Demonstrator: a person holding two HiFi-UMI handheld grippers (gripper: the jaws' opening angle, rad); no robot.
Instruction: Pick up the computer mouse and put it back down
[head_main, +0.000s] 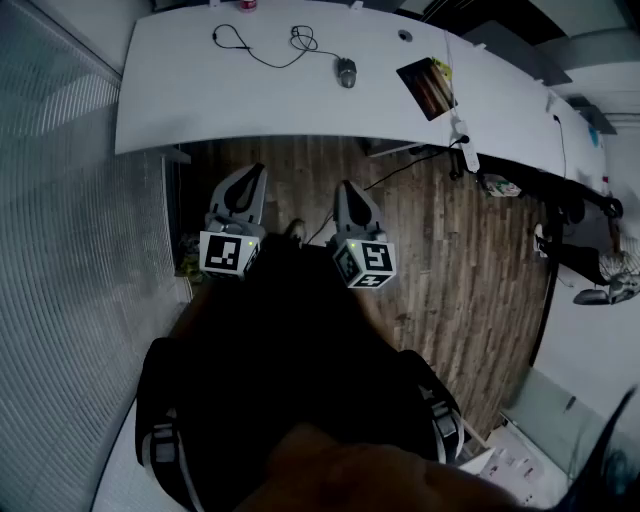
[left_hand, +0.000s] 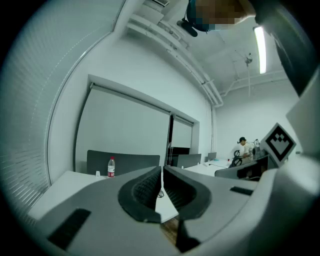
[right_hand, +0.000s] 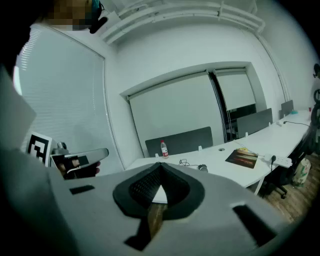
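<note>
The computer mouse lay on the far side of the white desk, well apart from both tongs. It sat almost straight ahead of the right gripper. The left gripper was further off to the left, so the right one was nearer. The mouse's long side ran from near to far, and its cable trailed off to the left. Both tongs were closed with nothing in them. I think the right one had to open and reach far forward over the desk edge.
</note>
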